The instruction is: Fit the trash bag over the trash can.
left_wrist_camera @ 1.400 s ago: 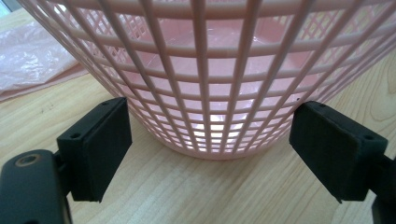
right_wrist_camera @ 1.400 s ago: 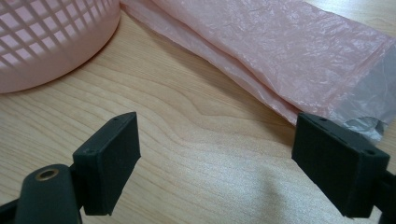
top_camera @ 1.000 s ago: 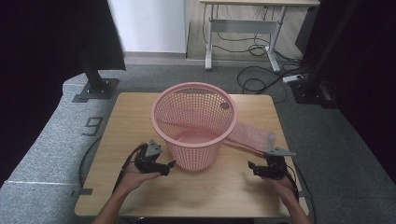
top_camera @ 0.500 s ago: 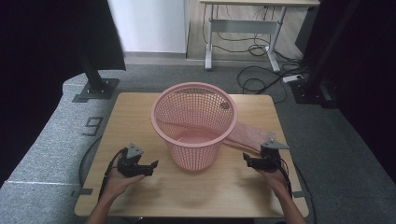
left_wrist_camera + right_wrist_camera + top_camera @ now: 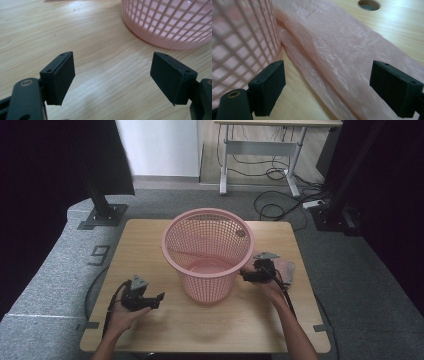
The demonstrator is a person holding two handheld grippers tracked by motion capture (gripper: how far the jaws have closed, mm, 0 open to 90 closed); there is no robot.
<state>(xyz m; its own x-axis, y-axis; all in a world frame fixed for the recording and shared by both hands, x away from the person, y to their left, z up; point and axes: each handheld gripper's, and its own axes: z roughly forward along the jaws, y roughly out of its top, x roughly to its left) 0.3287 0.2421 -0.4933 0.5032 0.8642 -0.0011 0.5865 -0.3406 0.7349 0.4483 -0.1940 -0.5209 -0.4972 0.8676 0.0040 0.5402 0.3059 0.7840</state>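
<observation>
1. Table (image 5: 150, 240): light wood top. A pink mesh basket (image 5: 209, 252) stands upright at its centre, open mouth up.
2. Left gripper (image 5: 159, 299): I hold it at 8 o'clock from the basket, well apart from it, above bare wood. In the left gripper view its jaws stand wide apart with nothing between them; the basket's base shows at 1 o'clock.
3. Right gripper (image 5: 245, 275): I hold it at 3 o'clock, just beside the basket wall. Its jaws stand wide apart, gripping nothing.
4. Pink plastic bag (image 5: 352, 57): thin, crinkled film lying flat on the table at 3 o'clock of the basket, running up against the basket's base. In the right gripper view it lies between and beyond my open jaws.
5. A round hole (image 5: 369, 5) in the tabletop shows beyond the bag at 1 o'clock.
</observation>
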